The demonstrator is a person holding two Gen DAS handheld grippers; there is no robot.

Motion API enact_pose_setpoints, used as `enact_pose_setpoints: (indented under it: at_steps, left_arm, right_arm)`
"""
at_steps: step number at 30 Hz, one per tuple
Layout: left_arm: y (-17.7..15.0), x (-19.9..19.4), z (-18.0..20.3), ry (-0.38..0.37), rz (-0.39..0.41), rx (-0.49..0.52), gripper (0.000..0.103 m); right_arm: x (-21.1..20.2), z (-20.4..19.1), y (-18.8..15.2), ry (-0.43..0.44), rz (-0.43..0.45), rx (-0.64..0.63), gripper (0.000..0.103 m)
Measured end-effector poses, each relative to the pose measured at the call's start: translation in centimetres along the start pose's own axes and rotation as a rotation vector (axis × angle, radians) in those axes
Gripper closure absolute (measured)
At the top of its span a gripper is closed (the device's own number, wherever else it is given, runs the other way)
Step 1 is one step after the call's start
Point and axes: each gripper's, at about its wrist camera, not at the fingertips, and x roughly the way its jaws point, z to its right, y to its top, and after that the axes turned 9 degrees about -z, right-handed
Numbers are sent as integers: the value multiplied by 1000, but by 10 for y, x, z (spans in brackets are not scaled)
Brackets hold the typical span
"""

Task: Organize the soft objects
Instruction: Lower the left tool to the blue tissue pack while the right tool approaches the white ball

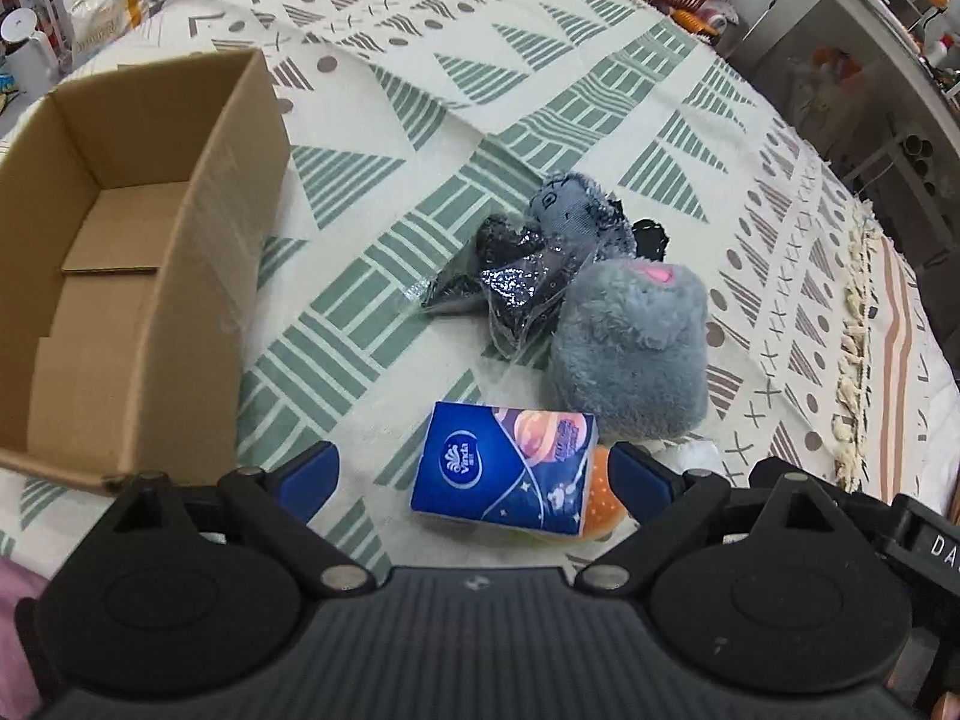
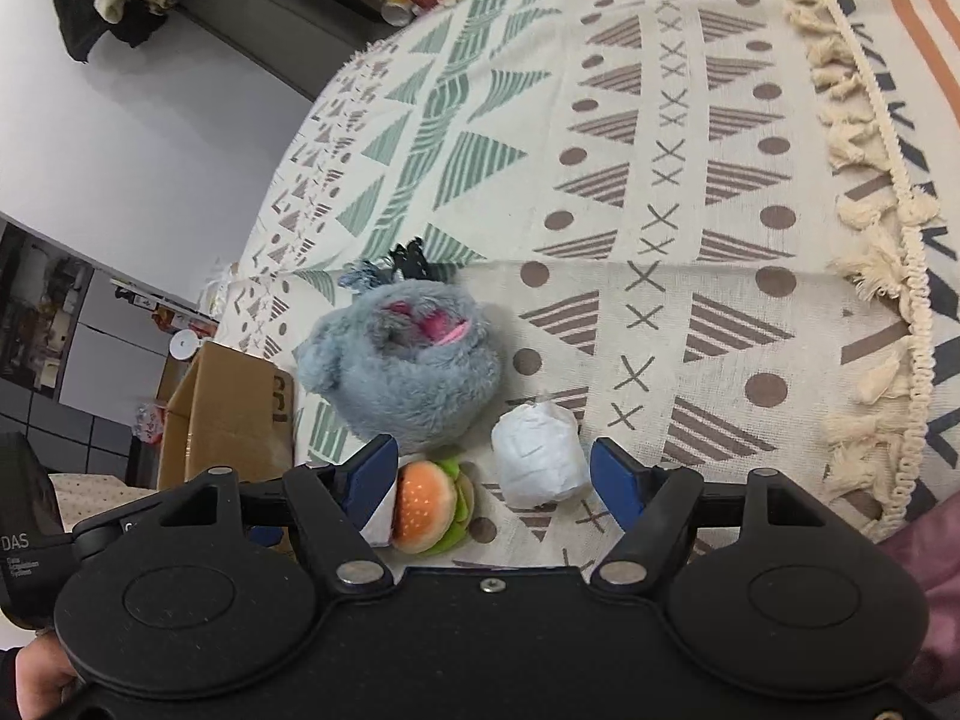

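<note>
While both tools hang over the patterned cream-and-green bedspread (image 1: 456, 138) with their blue-tipped fingers spread wide and nothing between them, 5 soft things wait to be sorted, and the open brown cardboard box (image 1: 138, 252) at the left holds none of them.

The left gripper (image 1: 480, 474) frames the blue Vinda tissue pack (image 1: 504, 468), which lies partly on top of the small plush hamburger (image 2: 429, 504). The right gripper (image 2: 492, 474) spans both that hamburger and the white crumpled paper-wrapped bundle (image 2: 537, 456), with the hamburger right against its left pad.

The main risk, as I judge it, is a double catch: closing the right gripper here could pinch the hamburger and the bundle together, or drag the tissue pack resting on the toy. The 2 tools are also very near each other over the same spot, so a collision is possible. The tissue pack is slick and may slide from the pads.

Just behind sits the fluffy grey plush with a pink mouth (image 1: 630, 348), touching the glittery black item in clear plastic wrap (image 1: 510, 288) and a grey fuzzy toy (image 1: 576, 210). These crowd the far side. The box wall stands between the pile and its floor, so anything lifted must clear it.
</note>
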Motion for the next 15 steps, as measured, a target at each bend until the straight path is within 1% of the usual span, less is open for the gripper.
enact_pose_setpoints:
  at_steps: [5, 9, 13, 15]
  left_arm:
    - [4, 18, -5, -63, -42, -44, 7]
    - [5, 32, -7, -51, -56, -47, 7]
    - [1, 43, -10, -67, -74, -66, 7]
    - [-1, 45, -9, -59, -61, -61, 7]
  right_arm:
    - [16, 2, 4, -17, -36, 1, 33]
    - [22, 4, 6, -17, -46, 5, 33]
    - [29, 5, 8, -30, -58, 7, 34]
    - [33, 3, 10, -37, -61, 0, 34]
